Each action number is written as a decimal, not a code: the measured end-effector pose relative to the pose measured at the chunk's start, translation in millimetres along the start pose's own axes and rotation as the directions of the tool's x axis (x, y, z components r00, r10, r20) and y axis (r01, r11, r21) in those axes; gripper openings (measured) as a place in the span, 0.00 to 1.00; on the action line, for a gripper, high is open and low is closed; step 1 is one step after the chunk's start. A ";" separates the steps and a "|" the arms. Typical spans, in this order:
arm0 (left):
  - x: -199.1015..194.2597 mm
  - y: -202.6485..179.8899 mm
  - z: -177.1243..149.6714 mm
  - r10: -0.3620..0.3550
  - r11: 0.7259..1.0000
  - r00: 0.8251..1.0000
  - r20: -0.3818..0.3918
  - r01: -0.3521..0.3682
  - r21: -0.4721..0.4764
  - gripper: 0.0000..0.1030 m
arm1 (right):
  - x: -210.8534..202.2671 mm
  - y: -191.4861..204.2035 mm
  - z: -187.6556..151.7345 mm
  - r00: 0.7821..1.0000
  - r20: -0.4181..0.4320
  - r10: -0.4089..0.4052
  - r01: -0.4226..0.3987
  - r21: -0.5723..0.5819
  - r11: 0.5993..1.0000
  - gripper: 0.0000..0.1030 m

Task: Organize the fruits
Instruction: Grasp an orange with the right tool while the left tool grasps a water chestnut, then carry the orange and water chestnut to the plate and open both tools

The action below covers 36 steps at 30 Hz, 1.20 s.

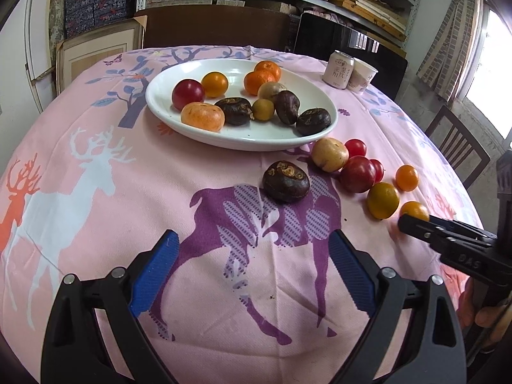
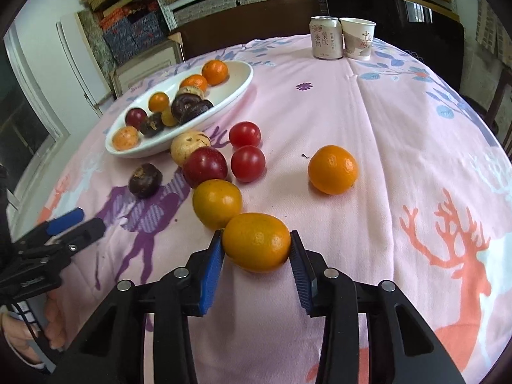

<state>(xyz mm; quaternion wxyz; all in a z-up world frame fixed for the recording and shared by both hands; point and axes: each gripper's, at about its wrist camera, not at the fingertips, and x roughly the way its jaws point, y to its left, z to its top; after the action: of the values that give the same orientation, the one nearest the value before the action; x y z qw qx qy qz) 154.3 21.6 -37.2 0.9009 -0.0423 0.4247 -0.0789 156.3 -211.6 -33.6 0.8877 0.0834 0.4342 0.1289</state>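
Note:
A white oval plate [image 1: 160, 102] [image 2: 236, 86] holds several fruits: oranges, a red plum, dark water chestnuts. Loose fruits lie on the cloth beside it: a dark water chestnut [image 1: 285, 180] [image 2: 145, 180], a tan fruit [image 1: 329, 154], red tomatoes [image 2: 248, 163], a plum [image 2: 204, 166] and small oranges [image 2: 332, 169]. My right gripper [image 2: 256, 243] has its blue pads touching both sides of a small orange [image 2: 256, 241] that rests on the cloth; it also shows in the left wrist view [image 1: 412, 220]. My left gripper [image 1: 254, 246] is open and empty, short of the loose water chestnut.
A drink can [image 2: 325, 37] and a paper cup [image 2: 357, 38] stand at the table's far edge. A pink deer-print cloth [image 2: 400, 128] covers the round table. Chairs [image 1: 457, 147] and shelves with boxes stand behind.

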 end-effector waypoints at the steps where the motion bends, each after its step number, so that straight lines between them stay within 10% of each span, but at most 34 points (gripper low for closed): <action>1: 1.3 -1.1 0.0 0.002 1.000 1.000 -0.002 -0.002 0.004 0.90 | -2.5 -1.1 -1.8 1.000 0.007 0.012 -0.012 0.007 1.000 0.40; 17: 19.5 -22.5 19.7 0.049 0.999 0.996 -0.077 -0.050 -0.007 0.89 | -11.0 7.7 -10.7 0.992 0.012 0.127 -0.126 -0.023 0.992 0.40; 36: 49.7 -44.6 38.0 0.103 0.993 0.990 -0.097 -0.097 0.062 0.41 | -15.0 12.9 -12.9 0.993 0.037 0.115 -0.113 -0.059 0.992 0.40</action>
<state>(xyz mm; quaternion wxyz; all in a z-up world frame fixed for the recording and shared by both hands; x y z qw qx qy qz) 210.0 -30.8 -44.3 0.8822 0.0086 0.4683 -0.0477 135.2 -203.3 -26.8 0.8893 0.0856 0.4070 0.1900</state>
